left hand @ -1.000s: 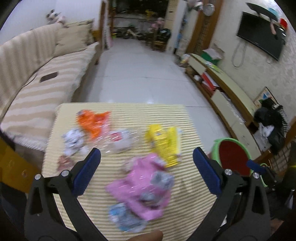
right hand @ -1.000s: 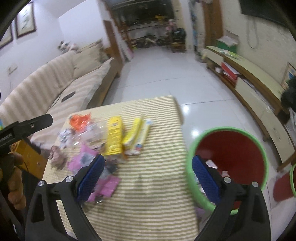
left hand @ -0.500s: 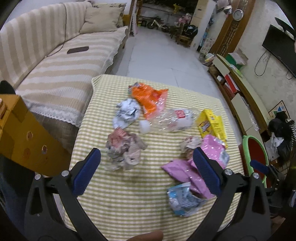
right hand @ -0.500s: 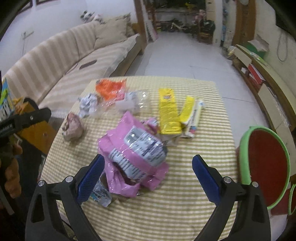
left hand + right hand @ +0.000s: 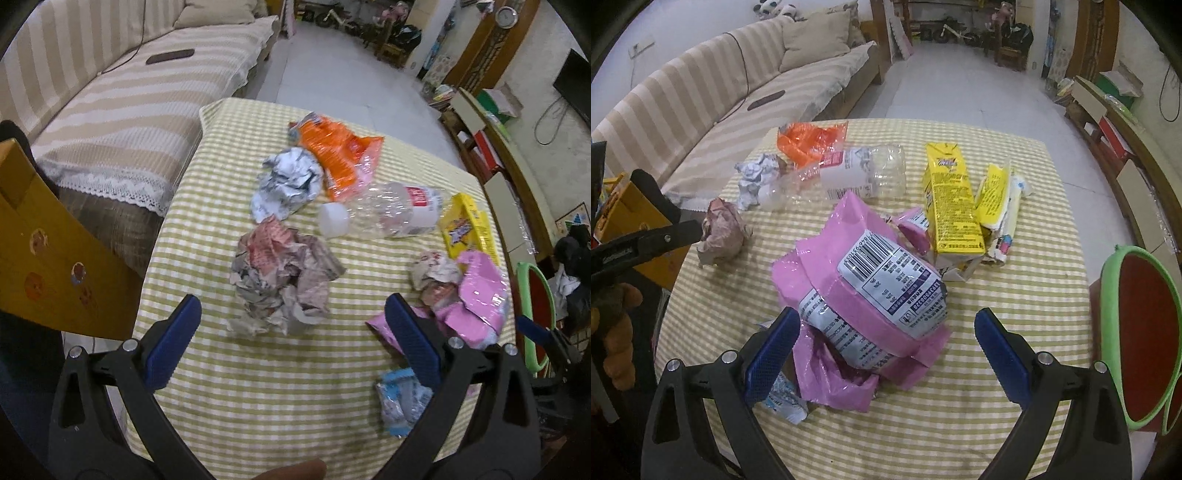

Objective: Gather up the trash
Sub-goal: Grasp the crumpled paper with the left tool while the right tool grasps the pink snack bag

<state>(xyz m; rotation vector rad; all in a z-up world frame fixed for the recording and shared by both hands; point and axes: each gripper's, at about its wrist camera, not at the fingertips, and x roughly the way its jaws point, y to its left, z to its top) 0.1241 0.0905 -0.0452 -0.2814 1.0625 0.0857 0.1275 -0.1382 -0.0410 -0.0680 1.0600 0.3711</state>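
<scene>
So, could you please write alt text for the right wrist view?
The open right gripper hovers over a crumpled pink wrapper on a striped tablecloth littered with trash; a green-rimmed red bin stands right.

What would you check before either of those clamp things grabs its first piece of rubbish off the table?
1. Left tool open: ok, blue pads wide apart, nothing held.
2. Right tool open: ok, nothing held.
3. Left target lined up: ok, the crumpled paper wad sits ahead between the pads.
4. Right target lined up: ok, the pink wrapper lies just ahead of the pads.
5. Bin reachable: ok, the green bin stands beside the table edge, mouth open.
6. Tools clear of each other: ok, the left tool shows far left in the right view.
</scene>
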